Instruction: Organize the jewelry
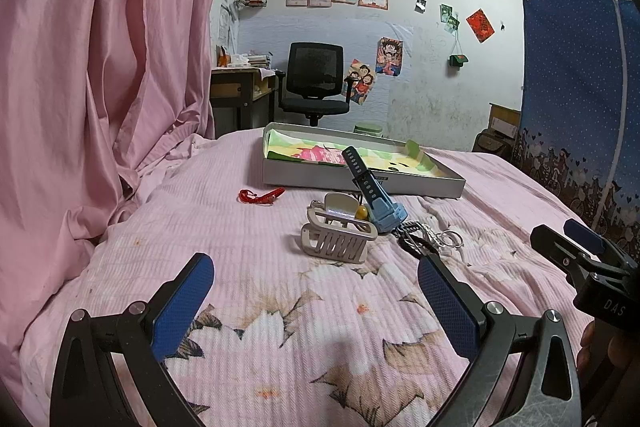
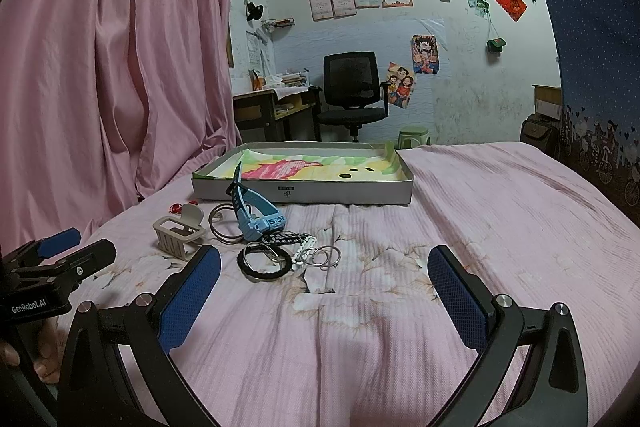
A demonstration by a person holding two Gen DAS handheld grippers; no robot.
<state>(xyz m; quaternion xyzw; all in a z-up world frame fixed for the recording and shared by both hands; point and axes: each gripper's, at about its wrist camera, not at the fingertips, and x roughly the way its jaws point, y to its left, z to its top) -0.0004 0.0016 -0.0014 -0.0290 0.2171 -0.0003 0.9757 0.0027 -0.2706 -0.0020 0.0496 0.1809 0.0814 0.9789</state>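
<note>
Left gripper and right gripper both spread wide, textured blue pads holding nothing, above the ribbed pink bedspread. Beyond lie jewelry items: braided black bracelet, metal rings, beige slotted hair claw, blue rubber-strapped watch. Farther, a red cord, then a shallow grey cardboard box.

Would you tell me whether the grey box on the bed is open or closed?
Open: the grey box has no lid on, and its colourful lining shows inside.
</note>
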